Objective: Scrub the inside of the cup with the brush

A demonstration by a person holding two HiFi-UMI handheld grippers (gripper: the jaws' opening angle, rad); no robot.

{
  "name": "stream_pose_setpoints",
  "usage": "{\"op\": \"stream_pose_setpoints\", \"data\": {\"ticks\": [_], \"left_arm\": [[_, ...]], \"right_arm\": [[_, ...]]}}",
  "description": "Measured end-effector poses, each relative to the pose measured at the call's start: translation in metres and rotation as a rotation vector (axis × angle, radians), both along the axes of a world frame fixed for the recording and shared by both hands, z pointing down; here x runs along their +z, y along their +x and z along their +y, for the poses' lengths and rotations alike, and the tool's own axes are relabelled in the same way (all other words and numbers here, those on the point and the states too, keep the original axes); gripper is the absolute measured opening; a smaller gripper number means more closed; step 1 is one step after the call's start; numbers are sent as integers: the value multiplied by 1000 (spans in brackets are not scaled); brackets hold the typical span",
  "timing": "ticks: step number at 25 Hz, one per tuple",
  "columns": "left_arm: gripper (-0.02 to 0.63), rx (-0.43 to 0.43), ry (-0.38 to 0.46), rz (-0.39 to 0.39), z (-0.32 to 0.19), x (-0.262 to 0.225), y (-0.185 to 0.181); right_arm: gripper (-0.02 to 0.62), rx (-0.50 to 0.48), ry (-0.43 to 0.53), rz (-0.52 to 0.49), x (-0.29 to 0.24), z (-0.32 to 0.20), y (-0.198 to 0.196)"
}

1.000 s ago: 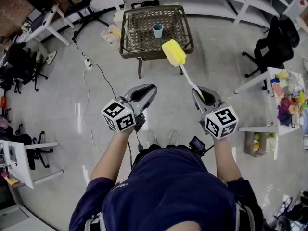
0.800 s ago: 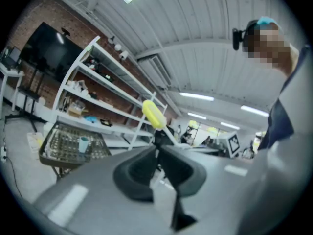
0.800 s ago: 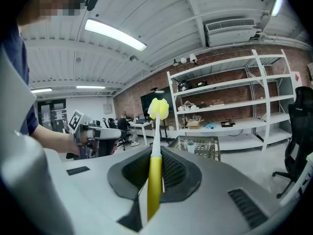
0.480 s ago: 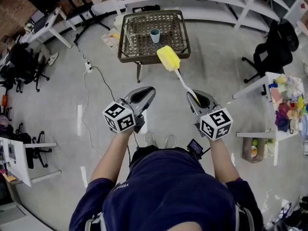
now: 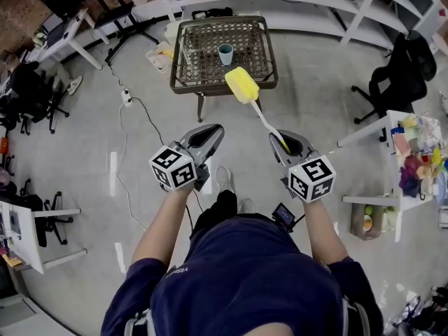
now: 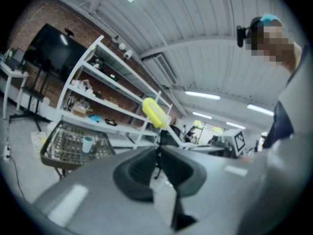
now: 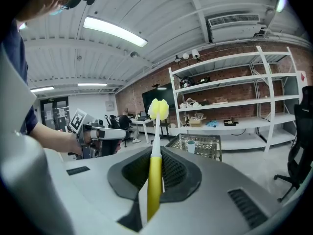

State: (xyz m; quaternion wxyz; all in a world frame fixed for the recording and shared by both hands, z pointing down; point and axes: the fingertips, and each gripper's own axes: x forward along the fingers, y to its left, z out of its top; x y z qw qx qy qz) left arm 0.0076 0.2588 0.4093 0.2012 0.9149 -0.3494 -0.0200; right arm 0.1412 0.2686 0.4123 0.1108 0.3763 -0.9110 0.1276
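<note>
My right tongs (image 5: 281, 141) are clamped on the yellow handle of a long brush (image 5: 262, 115) with a white stem and a yellow sponge head. In the right gripper view the handle stands upright between the two dark ribbed pads, which press on it from both sides, and the stem rises out beyond the tips. From the head view the brush slants up and to the left from the tongs, and its sponge head hangs in the air just over the near edge of a dark wire-mesh counter (image 5: 203, 88).

My left tongs (image 5: 212, 134) are fully closed with nothing in them. In the left gripper view the two pads meet tip to tip, with only floor and shelving showing beyond them. I hold both tongs out in front of me at about the same height, well apart from each other and short of the counter.

The small pale blue cup (image 5: 225, 53) stands upright on the mesh top, nearer its far side, with its open mouth up. It is apart from the sponge head, and neither pair of tongs touches it. Grey floor (image 5: 140, 152) lies between me and the counter.
</note>
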Motion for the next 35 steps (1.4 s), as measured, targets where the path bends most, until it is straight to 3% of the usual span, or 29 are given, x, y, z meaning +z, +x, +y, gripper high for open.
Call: {"op": "stream_pose_setpoints", "data": {"ticks": [6,23,35], "left_arm": [[34,19,1,-4,-42,8,-8],[33,61,-29,-2,-180,30,-78],[33,93,-43,-20,-241,35,-97]], "right_arm": [[31,5,-12,16,9,-37,-16],[31,36,-45,55,25,-180,-92],[31,66,-49,65,25,-238,-114]]}}
